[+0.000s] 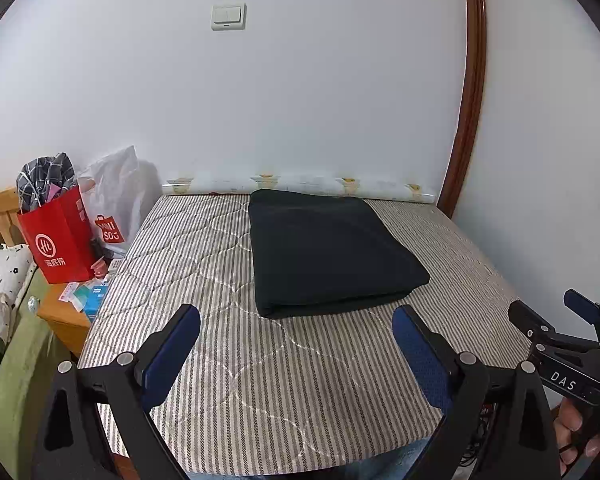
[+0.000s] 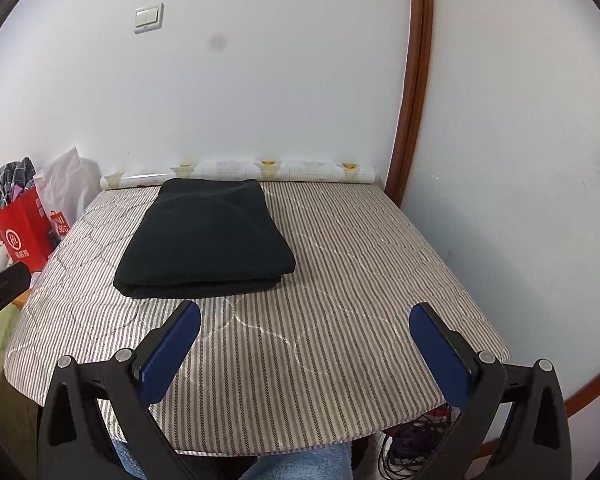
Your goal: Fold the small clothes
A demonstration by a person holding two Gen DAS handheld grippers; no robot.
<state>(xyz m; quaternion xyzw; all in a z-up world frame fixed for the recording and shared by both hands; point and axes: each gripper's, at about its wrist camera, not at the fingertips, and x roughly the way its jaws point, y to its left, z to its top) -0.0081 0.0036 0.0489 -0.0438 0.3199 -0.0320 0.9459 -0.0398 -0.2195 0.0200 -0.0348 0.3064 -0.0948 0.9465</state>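
1. Currently, the left gripper [image 1: 296, 328] has its jaws spread wide with nothing between them; both blue pads [image 1: 172, 354] are bare and sit above the near part of the striped quilted cover [image 1: 260, 392].
2. Likewise, the right gripper [image 2: 305, 326] is spread wide and holds nothing; its blue pads [image 2: 440, 354] hang over the near edge of the striped quilted cover [image 2: 340, 300].
3. In the left wrist view, the right gripper [image 1: 556, 316] shows at the far right edge, marked "DAS", with the person's hand [image 1: 576, 428] on its grip.
4. The black folded garment [image 1: 328, 252] lies flat on the cover, ahead of both grippers and apart from them. It is a neat rectangle with stacked layers showing along its near edge. In the right wrist view the black folded garment [image 2: 204, 236] lies left of centre, its far edge close to the patterned roll [image 2: 240, 170].
5. The patterned roll [image 1: 300, 184] lies along the far edge of the cover, against the white wall [image 1: 300, 100].
6. A light switch [image 1: 228, 17] is mounted on the wall above the garment.
7. Left of the cover stand a red paper bag [image 1: 60, 244] holding checked fabric and, beside it, a white plastic bag [image 1: 118, 196].
8. A brown wooden door frame [image 2: 414, 80] runs up the wall at the right.
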